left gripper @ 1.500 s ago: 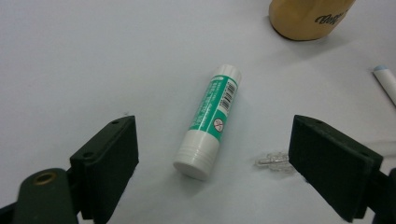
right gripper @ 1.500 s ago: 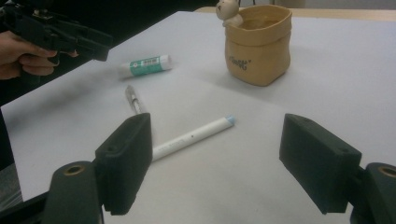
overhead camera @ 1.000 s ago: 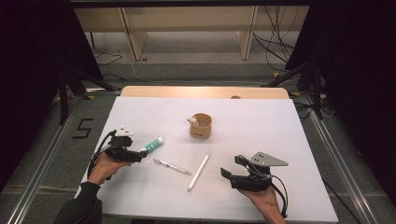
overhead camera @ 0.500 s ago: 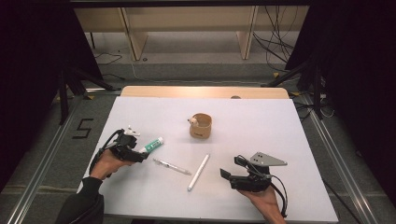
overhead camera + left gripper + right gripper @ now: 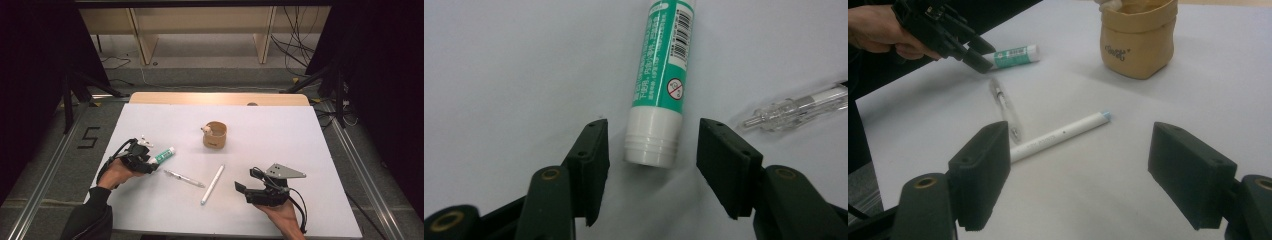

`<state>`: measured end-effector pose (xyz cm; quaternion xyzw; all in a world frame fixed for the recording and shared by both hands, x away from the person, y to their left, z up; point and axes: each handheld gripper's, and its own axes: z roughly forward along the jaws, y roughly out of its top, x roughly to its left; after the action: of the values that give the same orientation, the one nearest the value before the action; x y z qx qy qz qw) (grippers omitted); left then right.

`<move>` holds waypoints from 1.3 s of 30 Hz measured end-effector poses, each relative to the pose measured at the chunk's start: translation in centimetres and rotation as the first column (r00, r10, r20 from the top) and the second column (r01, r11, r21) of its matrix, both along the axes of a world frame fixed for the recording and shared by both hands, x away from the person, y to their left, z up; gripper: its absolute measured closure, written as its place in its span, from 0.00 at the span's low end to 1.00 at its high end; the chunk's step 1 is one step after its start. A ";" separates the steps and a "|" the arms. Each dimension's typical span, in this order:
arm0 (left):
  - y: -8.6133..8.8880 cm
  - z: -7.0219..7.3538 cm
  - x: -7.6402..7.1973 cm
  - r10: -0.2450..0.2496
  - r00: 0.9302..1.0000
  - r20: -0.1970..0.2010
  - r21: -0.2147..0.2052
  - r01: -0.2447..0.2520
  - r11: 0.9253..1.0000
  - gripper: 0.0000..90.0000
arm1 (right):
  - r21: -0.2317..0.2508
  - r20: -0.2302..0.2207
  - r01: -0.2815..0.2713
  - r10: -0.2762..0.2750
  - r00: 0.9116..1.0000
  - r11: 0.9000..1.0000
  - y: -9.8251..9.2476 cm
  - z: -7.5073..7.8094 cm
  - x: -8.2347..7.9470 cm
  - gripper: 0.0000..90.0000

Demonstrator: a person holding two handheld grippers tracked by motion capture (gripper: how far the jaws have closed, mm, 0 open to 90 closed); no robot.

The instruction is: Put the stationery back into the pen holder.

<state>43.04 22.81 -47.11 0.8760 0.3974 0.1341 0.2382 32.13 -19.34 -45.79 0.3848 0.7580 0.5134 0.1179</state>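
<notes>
A green-and-white glue stick (image 5: pixel 164 154) lies on the white table (image 5: pixel 280 130) at the left. My left gripper (image 5: pixel 150 162) is at its white cap end. In the left gripper view the cap (image 5: pixel 650 137) sits between the jaws of the left gripper (image 5: pixel 651 132), with a gap on each side. These jaws have just been closing, and the pads are not touching the stick. My right gripper (image 5: pixel 241 188) rests near the front right, open with nothing between its jaws (image 5: pixel 1080 137). It faces a white pen (image 5: pixel 1063 134). The left gripper (image 5: pixel 975 55) also appears in the right gripper view beside the glue stick (image 5: pixel 1015 55).
A clear pen (image 5: pixel 184 178) and the white pen (image 5: pixel 212 184) lie mid-table between the hands. The clear pen's tip (image 5: pixel 794 107) is just right of the glue stick (image 5: pixel 659 75). A tan pouch (image 5: pixel 215 135) stands upright behind them, holding something white.
The left gripper has edged slightly toward the glue stick. The right gripper, the pens and the pouch have stayed where they were.
</notes>
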 end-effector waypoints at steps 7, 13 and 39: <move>-0.1 0.0 0.2 -0.020 1.000 -0.022 0.012 0.020 1.000 0.62 | -0.004 -0.001 0.003 -0.003 1.000 1.000 0.1 0.0 0.0 0.29; 0.1 -0.3 0.6 -0.029 0.999 -0.029 0.026 0.029 0.999 0.68 | -0.003 0.002 0.002 -0.002 1.000 1.000 0.1 0.0 -0.1 0.29; 0.3 1.8 -0.6 -0.053 0.997 -0.059 -0.068 0.049 0.996 0.72 | 0.002 0.019 -0.003 0.003 1.000 1.000 0.3 0.4 -0.4 0.29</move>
<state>42.45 23.10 -45.28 0.8812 0.3861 0.0879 0.2583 31.76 -19.06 -45.35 0.3789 0.7568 0.5181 0.1239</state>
